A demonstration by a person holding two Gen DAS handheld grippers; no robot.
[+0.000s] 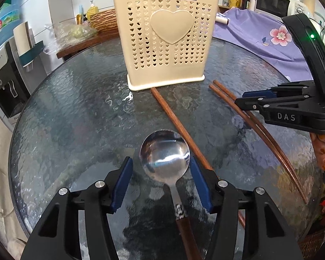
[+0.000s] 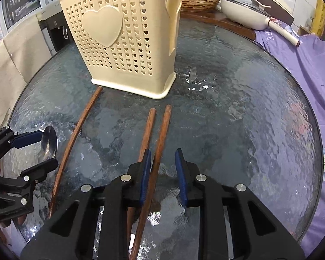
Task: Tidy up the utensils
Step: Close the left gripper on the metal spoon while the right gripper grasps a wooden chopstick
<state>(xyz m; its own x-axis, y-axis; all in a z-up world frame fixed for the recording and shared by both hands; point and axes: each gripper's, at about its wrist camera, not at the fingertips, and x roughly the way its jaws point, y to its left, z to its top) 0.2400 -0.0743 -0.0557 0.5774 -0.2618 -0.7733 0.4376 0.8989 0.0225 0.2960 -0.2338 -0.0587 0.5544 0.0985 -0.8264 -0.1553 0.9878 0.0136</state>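
Observation:
A cream perforated utensil holder [image 1: 165, 41] with a heart stands upright on the round glass table [image 1: 75, 117]; it also shows in the right wrist view [image 2: 123, 39]. A steel spoon [image 1: 165, 155] with a wooden handle lies between the open fingers of my left gripper [image 1: 161, 162]. A single wooden chopstick [image 1: 173, 119] lies beside the spoon. A pair of chopsticks [image 2: 160, 134] lies on the glass. My right gripper [image 2: 162, 153] is open, with one chopstick of the pair between its fingers and the other just outside the left finger.
A purple floral cloth [image 1: 260, 36] covers the table's right side. A wicker basket [image 1: 101, 20] and plastic bags sit behind the holder. A white pan [image 2: 249, 13] rests at the back in the right wrist view. A water dispenser [image 1: 4, 82] stands left of the table.

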